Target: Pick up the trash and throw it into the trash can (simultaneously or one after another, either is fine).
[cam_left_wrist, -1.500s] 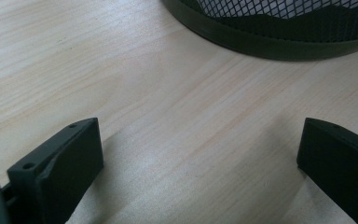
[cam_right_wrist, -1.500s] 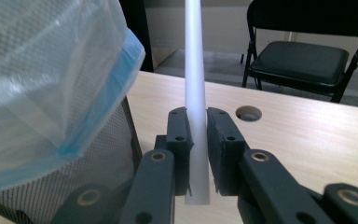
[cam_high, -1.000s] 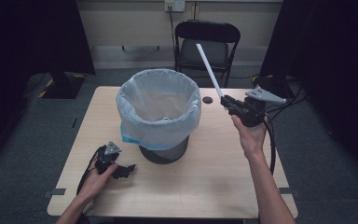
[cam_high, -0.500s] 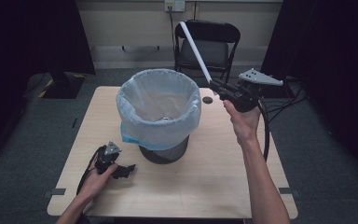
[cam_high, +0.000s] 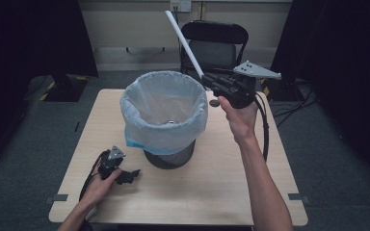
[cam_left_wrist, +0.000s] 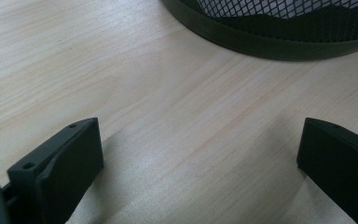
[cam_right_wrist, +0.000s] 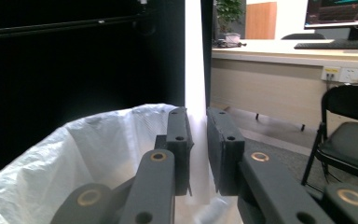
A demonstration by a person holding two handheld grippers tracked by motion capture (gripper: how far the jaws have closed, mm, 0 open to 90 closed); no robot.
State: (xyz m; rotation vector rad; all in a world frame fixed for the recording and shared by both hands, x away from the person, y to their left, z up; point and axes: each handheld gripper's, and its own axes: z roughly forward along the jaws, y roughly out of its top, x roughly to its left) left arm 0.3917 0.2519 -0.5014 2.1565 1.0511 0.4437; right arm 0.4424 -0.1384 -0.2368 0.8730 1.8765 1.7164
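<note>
Over the bin rim: the right gripper (cam_high: 207, 85) is raised at the far right edge of the lined bin (cam_high: 164, 118), its jaws pinching a white tube (cam_high: 184, 43).
Tube: slants up and away from the jaws toward the back wall; in the right gripper view (cam_right_wrist: 196, 140) it rises straight between the jaws, its lower end blurred behind them.
Near left of table: the left gripper (cam_high: 131, 174) rests on the table (cam_high: 221, 183) just beside the bin's dark base, jaws spread wide over bare wood (cam_left_wrist: 196, 154).
Open room: bare table to the right of the bin and along the near edge.
Edges: chair (cam_high: 214, 45) stands just beyond the far table edge.
Hard to make out: bin contents, veiled by the liner; bin base cut off in the left gripper view.
</note>
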